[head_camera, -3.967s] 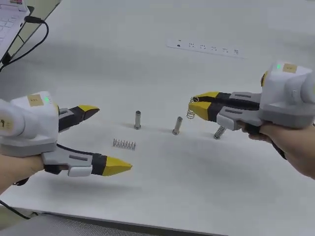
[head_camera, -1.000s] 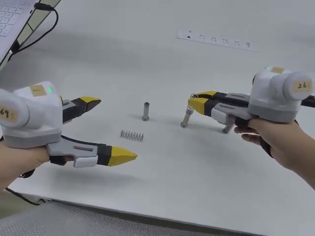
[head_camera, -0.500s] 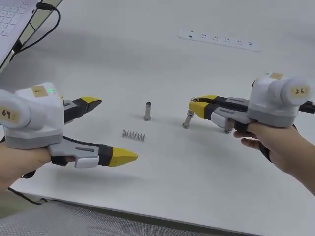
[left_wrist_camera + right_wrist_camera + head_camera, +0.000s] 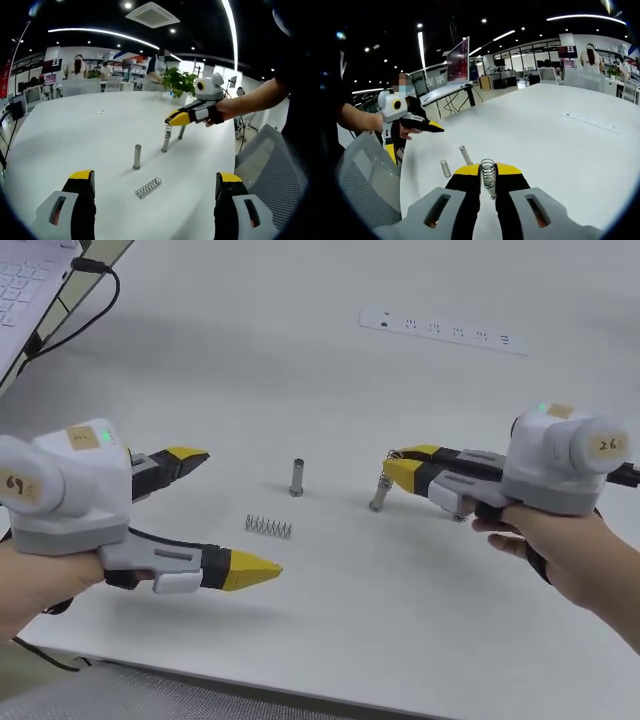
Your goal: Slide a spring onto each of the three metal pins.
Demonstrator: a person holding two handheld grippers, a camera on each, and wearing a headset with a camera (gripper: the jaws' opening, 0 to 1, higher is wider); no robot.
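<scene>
The held spring (image 4: 488,174) sits pinched at the tips of my right tongs (image 4: 403,468), which are closed across its coils. Its lower end is over the top of the middle pin (image 4: 377,500), just under those tips, and that pin leans instead of standing upright. The spring is thin wire, so I judge it very light and soft sideways. Too hard a squeeze would flatten the bore or flick it out, so a gentle hold across the upper coils suits it best, leaving the lower end free to ride down the pin. The pin looks loose on the surface (image 4: 350,640) and likely to tip if I push at an angle.

Partly under my right tongs stands the far pin (image 4: 181,132), which seems to carry a spring, though it is too small to be sure. Ahead of my left tongs (image 4: 225,510), which are wide open and empty, the loose spring (image 4: 268,527) lies flat. The bare pin (image 4: 297,477) stands upright just beyond it.
</scene>
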